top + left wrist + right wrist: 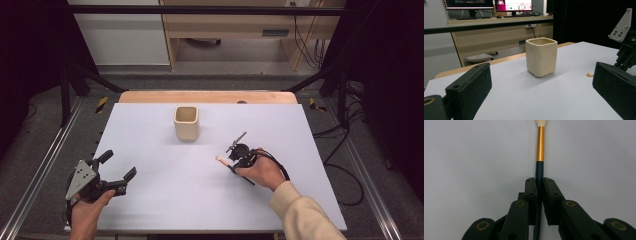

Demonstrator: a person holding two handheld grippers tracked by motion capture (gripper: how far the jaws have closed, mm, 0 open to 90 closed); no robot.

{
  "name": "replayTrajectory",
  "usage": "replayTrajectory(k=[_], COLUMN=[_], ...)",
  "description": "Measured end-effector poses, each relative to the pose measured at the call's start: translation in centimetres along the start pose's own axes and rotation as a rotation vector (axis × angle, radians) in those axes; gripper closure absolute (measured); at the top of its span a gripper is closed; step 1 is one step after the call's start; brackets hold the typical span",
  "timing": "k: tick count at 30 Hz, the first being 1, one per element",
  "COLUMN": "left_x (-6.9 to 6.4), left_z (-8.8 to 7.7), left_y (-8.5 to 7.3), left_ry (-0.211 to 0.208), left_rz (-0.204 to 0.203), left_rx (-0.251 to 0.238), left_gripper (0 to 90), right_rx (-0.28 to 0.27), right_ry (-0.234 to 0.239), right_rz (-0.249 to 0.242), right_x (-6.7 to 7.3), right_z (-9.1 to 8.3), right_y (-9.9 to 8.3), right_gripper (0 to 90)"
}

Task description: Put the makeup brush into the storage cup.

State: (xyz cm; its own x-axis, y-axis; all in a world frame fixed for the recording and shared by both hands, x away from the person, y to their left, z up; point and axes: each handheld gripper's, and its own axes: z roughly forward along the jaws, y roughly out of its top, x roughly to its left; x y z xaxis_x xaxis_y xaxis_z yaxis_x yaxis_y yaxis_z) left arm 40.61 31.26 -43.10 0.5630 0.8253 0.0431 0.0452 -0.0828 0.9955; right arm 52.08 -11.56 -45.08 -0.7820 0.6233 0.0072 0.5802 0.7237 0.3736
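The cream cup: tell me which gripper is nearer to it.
Right. The right gripper, shut on a brush, sits just in front of the cream cup and to its right. The left gripper, jaws open, hangs farther off at the table's near-left corner.

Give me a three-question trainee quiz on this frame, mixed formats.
1. True or false: the right tool is shut on the brush.
2. The left tool is: A) open with nothing between its pads, B) holding the cup, C) holding the brush.
3. Fill in: the brush's pale tip points toward the ___ side of the table in the high view.

Key: 1 true; 2 A; 3 left.
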Motion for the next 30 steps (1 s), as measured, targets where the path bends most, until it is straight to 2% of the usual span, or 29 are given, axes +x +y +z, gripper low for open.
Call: replayTrajectory(k=[15, 22, 30], left_x=[0.0, 0.0, 0.0], left_z=[0.0, 0.0, 0.0], left_y=[0.0, 0.0, 0.1], left_ry=[0.001, 0.000, 0.000], left_rz=[0.000, 0.002, 0.001], left_rx=[-0.001, 0.002, -0.003], left_gripper=[1.6, 1.6, 1.6], right_rx=[-0.008, -0.076, -0.185], right_ry=[0.001, 0.016, 0.018], right_rz=[-0.001, 0.031, 0.065], right_x=[-0.1, -0.4, -1.1], right_z=[-0.1, -1.1, -2.8], right_y=[-0.1, -0.7, -1.4], right_gripper=[83.6, 83.6, 83.6])
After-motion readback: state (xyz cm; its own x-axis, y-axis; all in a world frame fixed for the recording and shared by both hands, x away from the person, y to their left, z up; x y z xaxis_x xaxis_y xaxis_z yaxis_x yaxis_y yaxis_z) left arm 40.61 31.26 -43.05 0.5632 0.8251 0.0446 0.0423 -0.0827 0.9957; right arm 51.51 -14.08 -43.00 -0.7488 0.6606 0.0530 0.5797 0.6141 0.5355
